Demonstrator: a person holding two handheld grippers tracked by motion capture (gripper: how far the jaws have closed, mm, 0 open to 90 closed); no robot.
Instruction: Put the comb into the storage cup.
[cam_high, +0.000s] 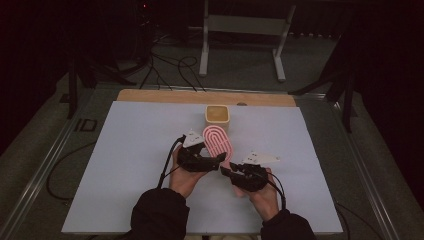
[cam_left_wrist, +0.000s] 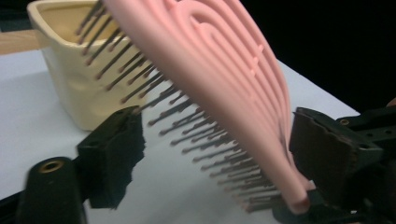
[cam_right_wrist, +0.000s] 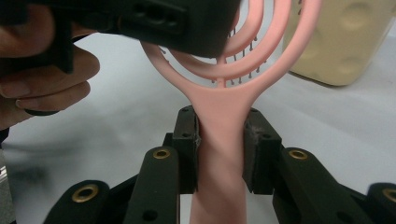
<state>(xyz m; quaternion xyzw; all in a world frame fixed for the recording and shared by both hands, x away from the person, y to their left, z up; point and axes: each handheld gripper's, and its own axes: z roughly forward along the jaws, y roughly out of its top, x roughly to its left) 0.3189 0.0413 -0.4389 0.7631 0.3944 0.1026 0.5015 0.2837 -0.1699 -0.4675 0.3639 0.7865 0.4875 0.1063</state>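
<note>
pink hairbrush (cam_high: 218, 141), raised over the white table (cam_high: 125, 165) before a cream cup (cam_high: 217, 114): handle pinched in right gripper (cam_right_wrist: 220, 149), head between the spread jaws of left gripper (cam_left_wrist: 215, 154), pads not pressing.

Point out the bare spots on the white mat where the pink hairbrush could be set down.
White mat: wide bare stretch left of the left hand-held gripper; another right of the right hand-held gripper, toward the far right corner. Crowded at the middle, where the pink hairbrush and cream cup sit.
</note>
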